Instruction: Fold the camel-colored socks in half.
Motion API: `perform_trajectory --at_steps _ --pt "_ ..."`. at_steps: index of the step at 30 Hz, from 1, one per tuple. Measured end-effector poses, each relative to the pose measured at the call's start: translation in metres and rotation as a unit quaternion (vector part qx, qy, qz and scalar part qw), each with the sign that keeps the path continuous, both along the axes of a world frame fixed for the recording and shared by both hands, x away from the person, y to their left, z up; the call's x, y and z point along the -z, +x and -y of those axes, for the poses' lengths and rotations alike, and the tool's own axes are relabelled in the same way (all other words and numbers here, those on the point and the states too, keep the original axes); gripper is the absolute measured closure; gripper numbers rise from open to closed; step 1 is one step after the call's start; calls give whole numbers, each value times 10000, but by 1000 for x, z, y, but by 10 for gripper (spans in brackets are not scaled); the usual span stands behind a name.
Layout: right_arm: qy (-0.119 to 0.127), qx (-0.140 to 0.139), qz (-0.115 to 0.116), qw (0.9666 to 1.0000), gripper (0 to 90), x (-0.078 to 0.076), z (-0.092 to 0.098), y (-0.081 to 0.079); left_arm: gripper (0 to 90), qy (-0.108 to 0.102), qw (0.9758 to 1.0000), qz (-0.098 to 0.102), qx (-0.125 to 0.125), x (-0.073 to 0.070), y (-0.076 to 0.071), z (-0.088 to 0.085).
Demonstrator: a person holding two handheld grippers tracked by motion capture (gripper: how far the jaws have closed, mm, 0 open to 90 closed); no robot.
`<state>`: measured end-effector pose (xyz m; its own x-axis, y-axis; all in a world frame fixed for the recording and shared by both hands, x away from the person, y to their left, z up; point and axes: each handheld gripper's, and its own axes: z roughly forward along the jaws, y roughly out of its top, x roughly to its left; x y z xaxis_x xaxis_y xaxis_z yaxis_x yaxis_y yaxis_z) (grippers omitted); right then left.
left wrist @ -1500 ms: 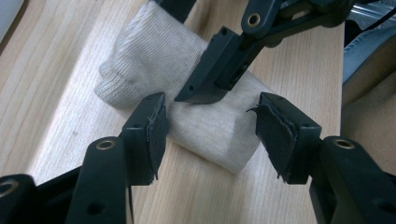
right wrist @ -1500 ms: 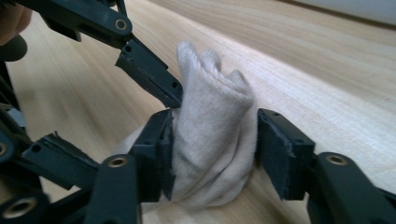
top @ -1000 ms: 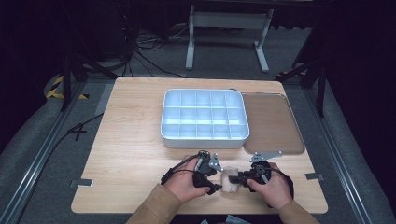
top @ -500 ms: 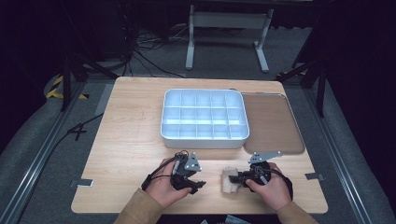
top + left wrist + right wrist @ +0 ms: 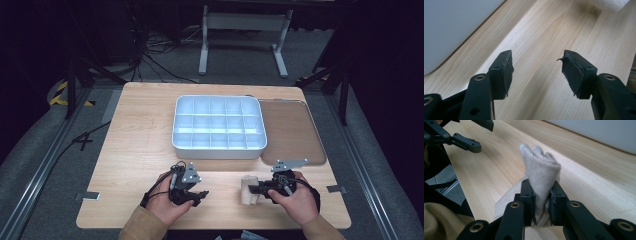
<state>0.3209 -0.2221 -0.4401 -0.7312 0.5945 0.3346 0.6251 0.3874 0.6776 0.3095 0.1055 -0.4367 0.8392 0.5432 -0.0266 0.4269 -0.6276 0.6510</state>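
Half the cloth [image 5: 541, 170] hidden by fingers [image 5: 527, 197].

No readable text or labels

No letters, numbers, brand marks or signs can be made out on the tabletop [image 5: 135, 150], the white compartment box [image 5: 218, 123], the brown tray [image 5: 290, 130] or the folded cloth [image 5: 541, 177]; every surface looks plain.

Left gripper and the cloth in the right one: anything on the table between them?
Nothing: the high view shows bare wooden table between the open left gripper and the rolled beige cloth pinched in the right gripper.
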Motion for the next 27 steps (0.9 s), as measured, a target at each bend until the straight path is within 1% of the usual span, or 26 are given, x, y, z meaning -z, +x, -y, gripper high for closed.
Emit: perform_trajectory --at_steps 1,2,3,4,6,8,10,12,15,17,18,19,21,27 --pt "-1 3 25 10000 767 -2 0 0 424 -28 10000 -31 -14 0 0 -1" --pt "4 2 48 10000 767 -4 0 1 419 7 10000 -40 -6 0 -1 -1" --pt "8 6 54 10000 767 -5 1 1 418 98 9999 -103 13 0 -1 -1" --pt "8 6 85 10000 767 -7 1 2 415 141 9997 -175 7 0 -2 -1" --pt "-20 9 107 9999 766 -11 1 3 403 221 9995 -212 -24 1 -1 -2" --pt "-59 15 133 9999 766 -15 2 6 391 186 9995 -225 -69 1 0 -5" --pt "-105 16 177 9998 766 -19 2 8 384 94 9997 -189 -103 0 1 -7" --pt "-125 13 198 9997 766 -26 2 10 379 41 9997 -197 -153 -1 1 -10" --pt "-120 22 215 9997 766 -29 3 11 376 75 9997 -185 -158 -1 1 -12" --pt "-151 33 277 9995 765 -37 3 17 375 84 9995 -214 -217 0 2 -13" --pt "-158 36 279 9995 765 -39 4 18 374 117 9994 -217 -245 0 2 -14" --pt "-179 35 298 9994 765 -42 4 20 374 95 9994 -206 -269 1 2 -13" --pt "-202 35 344 9992 764 -46 5 24 374 155 9993 -181 -271 1 2 -13" --pt "-263 82 437 9987 764 -57 9 31 372 131 9994 -170 -279 1 1 -13"
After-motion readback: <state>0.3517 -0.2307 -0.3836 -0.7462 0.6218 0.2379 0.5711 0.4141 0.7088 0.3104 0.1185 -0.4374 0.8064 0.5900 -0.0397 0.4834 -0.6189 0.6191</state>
